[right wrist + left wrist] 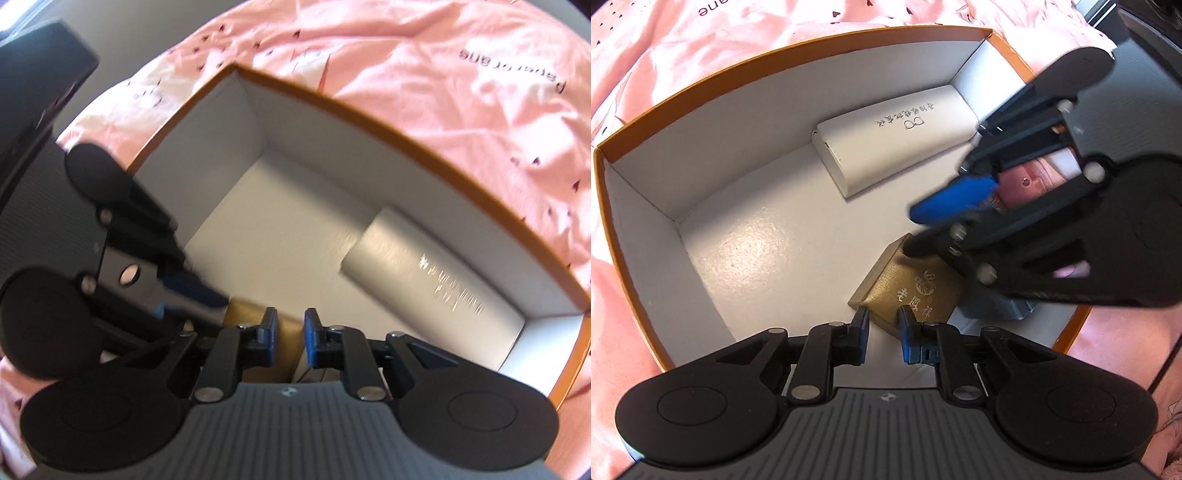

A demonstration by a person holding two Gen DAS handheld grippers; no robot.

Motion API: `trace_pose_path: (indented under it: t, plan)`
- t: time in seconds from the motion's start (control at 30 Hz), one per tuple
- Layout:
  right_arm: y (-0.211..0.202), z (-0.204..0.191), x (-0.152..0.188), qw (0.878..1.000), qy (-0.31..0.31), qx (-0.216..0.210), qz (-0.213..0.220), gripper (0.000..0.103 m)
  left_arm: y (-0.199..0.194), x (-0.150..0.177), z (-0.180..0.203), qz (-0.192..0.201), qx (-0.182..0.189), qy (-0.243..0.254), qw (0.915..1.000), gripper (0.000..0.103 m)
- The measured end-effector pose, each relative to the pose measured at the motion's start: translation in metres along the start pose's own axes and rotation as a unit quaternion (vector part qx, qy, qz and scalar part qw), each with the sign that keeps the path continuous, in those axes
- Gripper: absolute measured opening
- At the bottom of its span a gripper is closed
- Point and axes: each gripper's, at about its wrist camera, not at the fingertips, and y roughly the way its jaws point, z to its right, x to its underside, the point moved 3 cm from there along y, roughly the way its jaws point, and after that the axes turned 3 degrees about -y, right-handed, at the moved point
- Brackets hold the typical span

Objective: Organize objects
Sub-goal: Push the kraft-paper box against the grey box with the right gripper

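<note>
Left wrist: both tongs (882,325) (290,328) together above gold box (916,291); orange tray's (646,325) left half open.

Pink printed bedsheet (683,48), rumpled, dark triangle marks, lettering.

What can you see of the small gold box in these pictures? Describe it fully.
The gold box is small and squarish, with a fine ribbed, cloth-like gold skin and a pale round emblem above printed characters on its top. It looks closed. It sits tilted on the white floor of the orange-edged carton, near the front wall. The left claw closes on its near corner, and a finger of the right claw touches its far corner. A grey item lies beside it.
</note>
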Motion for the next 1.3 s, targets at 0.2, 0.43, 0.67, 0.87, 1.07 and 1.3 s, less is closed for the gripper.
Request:
trace_pose_path:
  t: [0.2,0.43,0.67,0.87,1.07,1.3]
  plan:
    - [0.018,0.005,-0.001,1.000,0.020,-0.007,-0.023,0.012,0.002,-0.005,0.003,0.005,-0.005,0.032,0.9995,0.026]
    - [0.023,0.000,0.004,0.998,-0.004,-0.015,-0.054,0.011,0.008,-0.003,0.003,-0.008,0.015,0.028,0.9995,0.026]
    - [0.022,-0.009,0.010,0.996,-0.006,-0.029,-0.088,0.012,0.013,0.004,0.005,-0.013,0.030,0.020,0.9993,0.026]
    - [0.015,-0.009,0.010,0.998,-0.011,0.004,-0.066,0.013,0.016,0.006,0.002,-0.010,0.043,-0.008,0.9990,0.026]
    - [0.006,-0.005,0.009,0.998,0.000,0.021,-0.051,0.013,0.020,0.007,0.000,-0.015,0.048,-0.024,0.9985,0.026]
    - [-0.018,-0.005,0.012,0.999,0.020,0.047,-0.013,0.014,0.023,0.008,-0.010,-0.015,0.060,-0.070,0.9957,0.028]
